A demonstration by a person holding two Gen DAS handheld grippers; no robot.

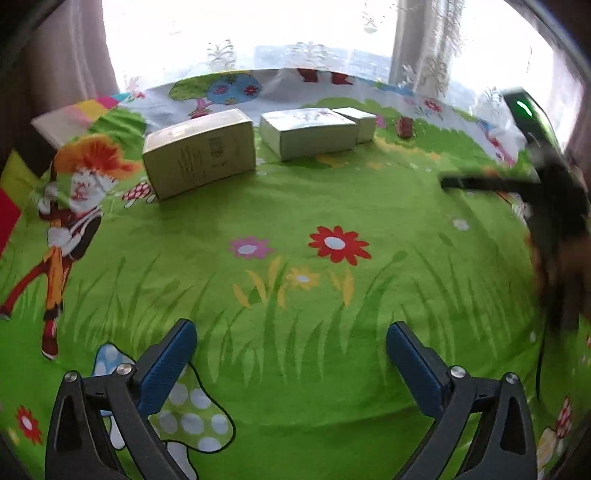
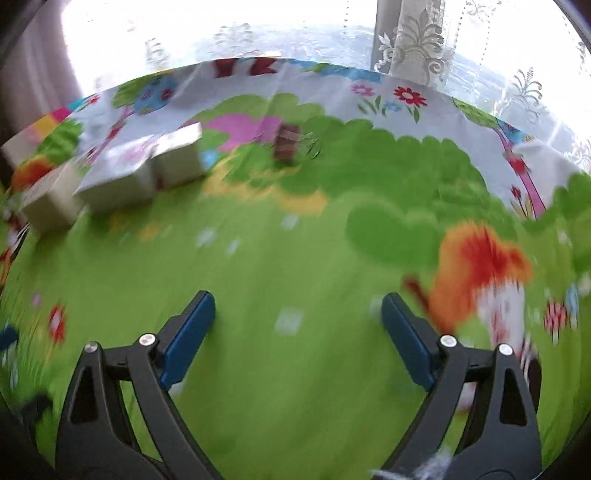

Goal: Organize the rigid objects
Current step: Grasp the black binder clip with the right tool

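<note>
Boxes are grouped at the far left of the cloth: a tan box (image 1: pixel 199 153), a white box (image 1: pixel 308 133) and a small box (image 1: pixel 360 123) touching it. A small brown object (image 1: pixel 405 127), perhaps a clip, lies apart. Left gripper (image 1: pixel 291 363) and right gripper (image 2: pixel 297 332) are spread wide, nothing held, above open printed green tablecloth (image 1: pixel 295 206). Curtained window (image 1: pixel 258 33) is seen behind.

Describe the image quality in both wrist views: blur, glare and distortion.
Left wrist view: mostly sharp, the large box and flat box crisp; only the right gripper at the edge smears; the window behind is blown out white. Right wrist view: heavy motion blur over the cloth and boxes, though its own fingers stay sharp. Both views bow with fisheye distortion.
</note>
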